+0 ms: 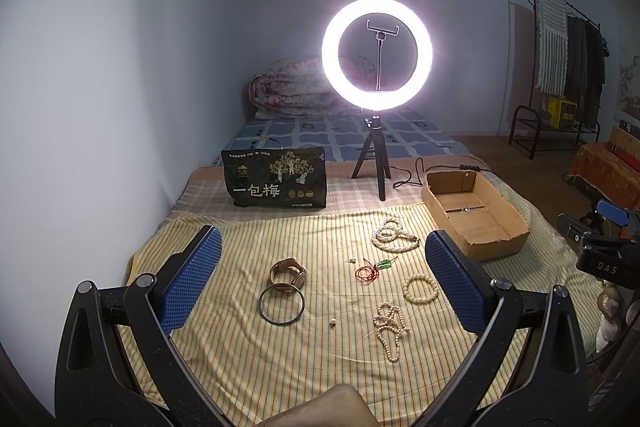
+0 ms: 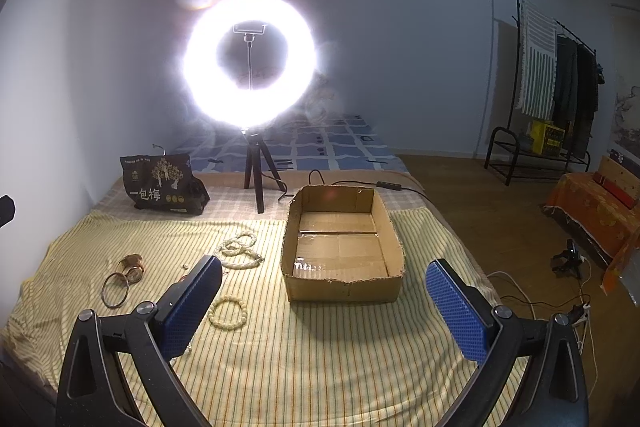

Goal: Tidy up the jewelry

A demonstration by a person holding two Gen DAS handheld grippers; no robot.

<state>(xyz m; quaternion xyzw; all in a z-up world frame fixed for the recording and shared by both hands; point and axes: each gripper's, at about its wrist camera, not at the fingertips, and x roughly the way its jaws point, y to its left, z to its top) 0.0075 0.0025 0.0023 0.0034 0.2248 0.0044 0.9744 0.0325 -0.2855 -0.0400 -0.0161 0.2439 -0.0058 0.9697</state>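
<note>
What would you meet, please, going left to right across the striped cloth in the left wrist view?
Watch → small earring → red cord → cream bead bracelet → cardboard box.

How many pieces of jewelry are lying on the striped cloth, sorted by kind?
Bead strands: 2
Bead bracelet: 1
Metal bangle: 1
Watch: 1
Red cord with green charm: 1
Small loose pieces: 2
Total: 8

Dark bag (image 1: 276, 179): "一包梅"; right claw (image 1: 608, 269): "DAS".
</note>
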